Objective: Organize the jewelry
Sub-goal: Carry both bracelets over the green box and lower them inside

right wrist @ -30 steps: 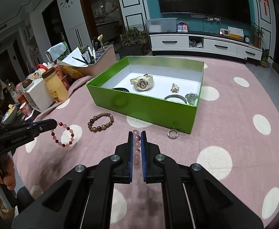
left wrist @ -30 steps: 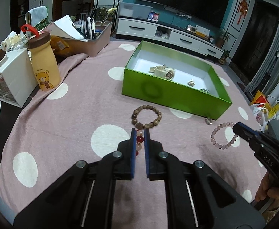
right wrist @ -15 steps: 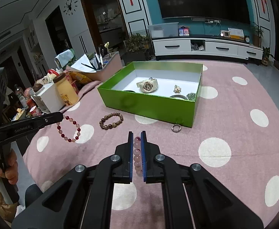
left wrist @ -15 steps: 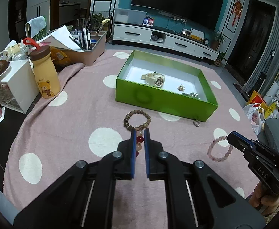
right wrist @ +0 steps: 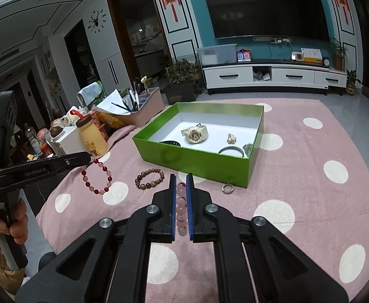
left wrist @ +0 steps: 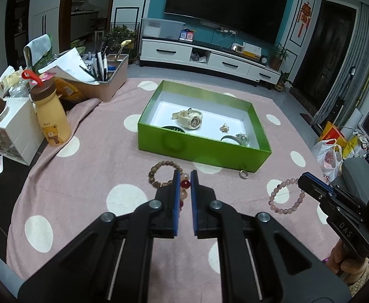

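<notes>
Here the left claw pinches a half-hidden red bracelet, the right claw a pink bracelet.

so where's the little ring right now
In both views the ring lies on the pink cloth, just outside the green box, at its near right corner.

Left gripper pinched on red-and-pink bead bracelet, lifted over near edge of polka-dot tablecloth. Right gripper at right edge, pale pink bracelet dangling from its tip. Brown bead bracelet and small ring lie just before green box. Inside box: cream watch, small trinkets. Bear bottle near left edge.
</notes>
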Demonstrator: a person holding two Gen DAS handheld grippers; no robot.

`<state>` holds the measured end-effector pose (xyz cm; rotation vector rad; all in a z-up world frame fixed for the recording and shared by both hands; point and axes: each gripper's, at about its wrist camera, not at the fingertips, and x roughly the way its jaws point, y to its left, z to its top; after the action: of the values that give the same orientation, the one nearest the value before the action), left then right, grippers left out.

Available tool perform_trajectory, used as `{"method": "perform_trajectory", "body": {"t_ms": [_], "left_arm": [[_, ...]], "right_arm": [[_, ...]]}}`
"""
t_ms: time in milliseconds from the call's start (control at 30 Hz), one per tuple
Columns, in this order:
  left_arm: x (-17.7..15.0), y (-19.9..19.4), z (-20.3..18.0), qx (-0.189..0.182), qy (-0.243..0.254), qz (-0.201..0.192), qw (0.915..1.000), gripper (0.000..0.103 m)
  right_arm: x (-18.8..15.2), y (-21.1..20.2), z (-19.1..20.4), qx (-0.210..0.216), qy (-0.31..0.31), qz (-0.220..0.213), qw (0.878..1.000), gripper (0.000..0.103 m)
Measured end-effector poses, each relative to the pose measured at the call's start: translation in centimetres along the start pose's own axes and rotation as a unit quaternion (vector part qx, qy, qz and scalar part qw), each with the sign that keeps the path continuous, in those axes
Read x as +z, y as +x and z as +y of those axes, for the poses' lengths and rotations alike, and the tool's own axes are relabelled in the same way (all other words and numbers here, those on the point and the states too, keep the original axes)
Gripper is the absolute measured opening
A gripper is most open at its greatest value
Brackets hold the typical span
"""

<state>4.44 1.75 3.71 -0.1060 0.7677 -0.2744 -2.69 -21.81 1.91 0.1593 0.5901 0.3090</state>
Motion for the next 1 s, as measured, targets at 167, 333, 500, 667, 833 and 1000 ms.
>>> {"method": "perform_trajectory", "body": {"t_ms": [167, 333, 500, 667, 833, 1000], "left_arm": [[1.4, 0.0, -1.2, -0.004, 0.012, -0.006, 0.9999, 0.007], [3.2, 0.6, -2.2, -0.007, 0.021, -0.012, 0.9997, 0.007], [5.1, 1.4, -2.7, -0.014, 0.024, -0.016, 0.9995, 0.007], [7.4, 3.1, -3.3, -0.023, 0.023, -0.01, 0.9994, 0.007], [9.4, 5.6, -4.0, -0.028, 0.028, 0.003, 0.9992, 0.007], [10.8, 8.5, -4.4, -0.024, 0.027, 0.017, 0.9992, 0.007]], "right_arm": [[1.2, -0.2, -0.5, 0.002, -0.005, -0.012, 1.0, 0.007], [2.5, -0.1, -1.3, 0.001, -0.002, -0.022, 1.0, 0.007], [3.7, 0.4, -2.3, 0.0, 0.003, -0.028, 1.0, 0.007], [5.2, 1.1, -3.6, 0.003, 0.012, -0.034, 0.999, 0.007], [6.6, 2.3, -4.6, 0.003, 0.017, -0.033, 0.999, 0.007], [7.7, 4.0, -5.4, 0.001, 0.019, -0.026, 0.999, 0.007]]}}
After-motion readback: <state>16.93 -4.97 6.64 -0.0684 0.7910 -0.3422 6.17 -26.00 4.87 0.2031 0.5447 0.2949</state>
